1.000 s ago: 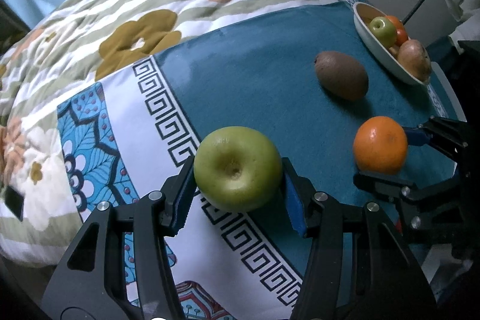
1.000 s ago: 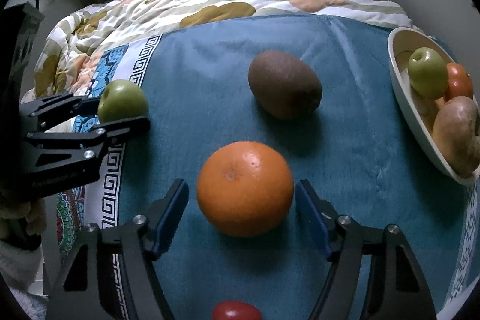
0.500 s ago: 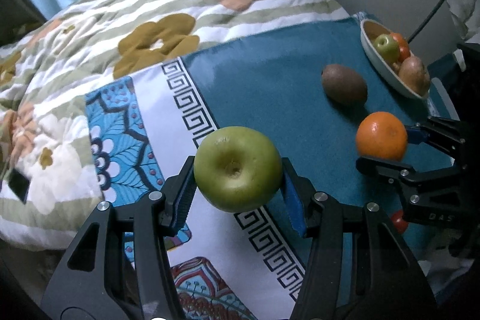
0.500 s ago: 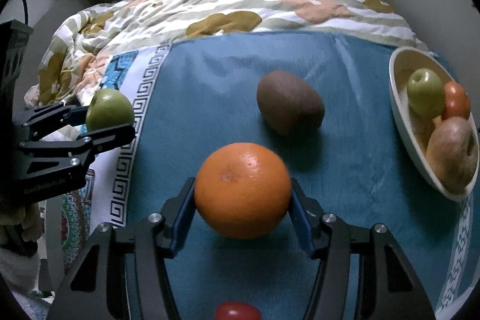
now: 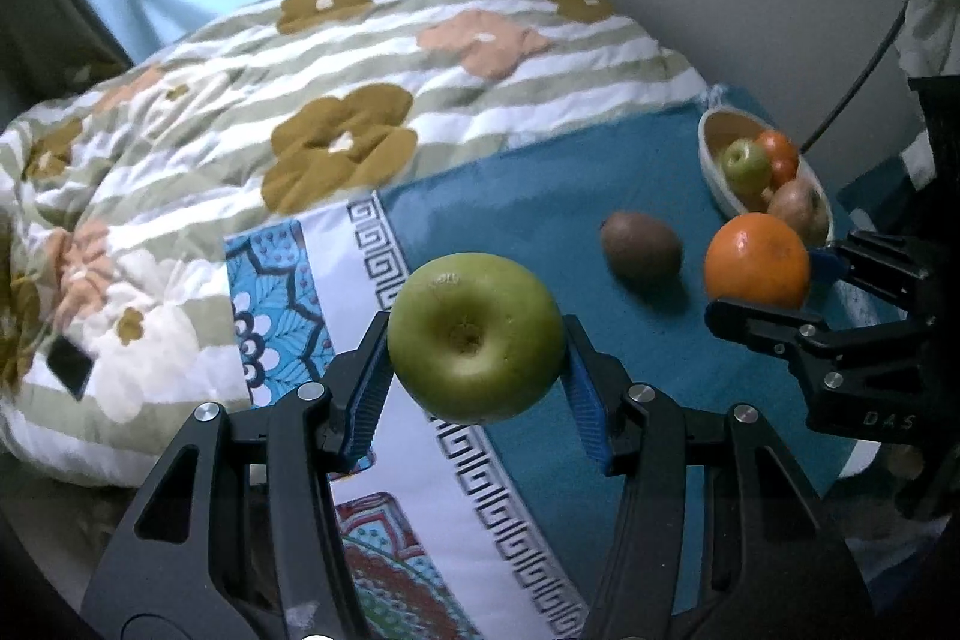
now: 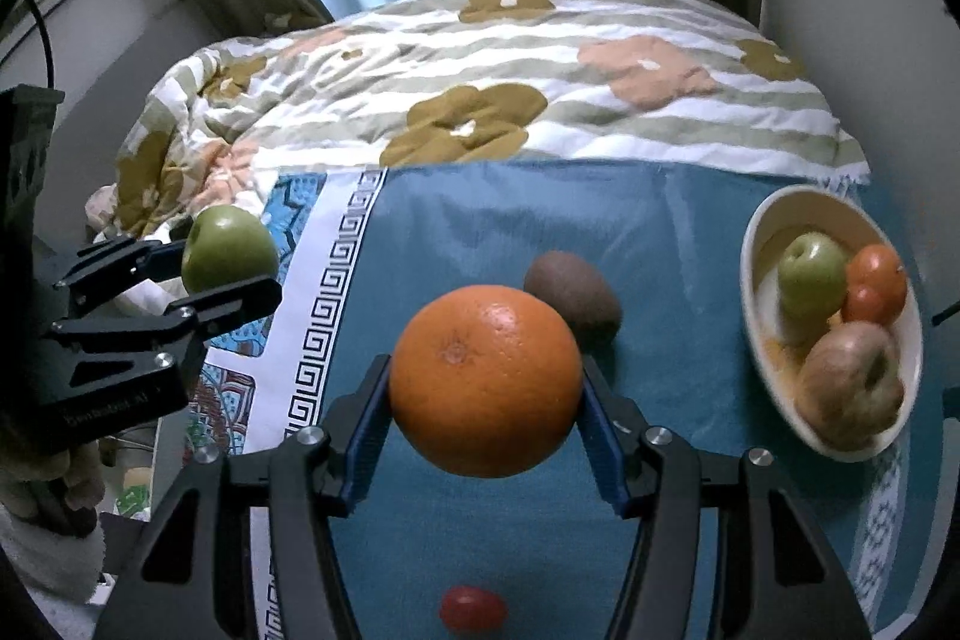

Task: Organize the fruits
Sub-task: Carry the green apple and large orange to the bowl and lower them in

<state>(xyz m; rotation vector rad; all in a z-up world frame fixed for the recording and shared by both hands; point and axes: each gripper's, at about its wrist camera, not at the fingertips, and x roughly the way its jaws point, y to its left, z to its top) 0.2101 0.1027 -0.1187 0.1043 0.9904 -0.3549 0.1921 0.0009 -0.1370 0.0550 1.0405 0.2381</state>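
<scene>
My left tongs (image 5: 477,370) clamp a smooth green apple (image 5: 474,337); my right tongs (image 6: 485,418) clamp a dimpled orange (image 6: 485,381), both raised over the teal cloth (image 6: 660,244). A fuzzy kiwi (image 6: 573,295) lies beyond, near the oval fruit bowl (image 6: 756,340).

Kiwi (image 6: 573,295) on cloth (image 6: 672,232); bowl (image 6: 761,340) right; tomato (image 6: 472,608) nearer.

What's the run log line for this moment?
left gripper: green apple | right gripper: orange | kiwi: cloth | bowl: waiting
</scene>
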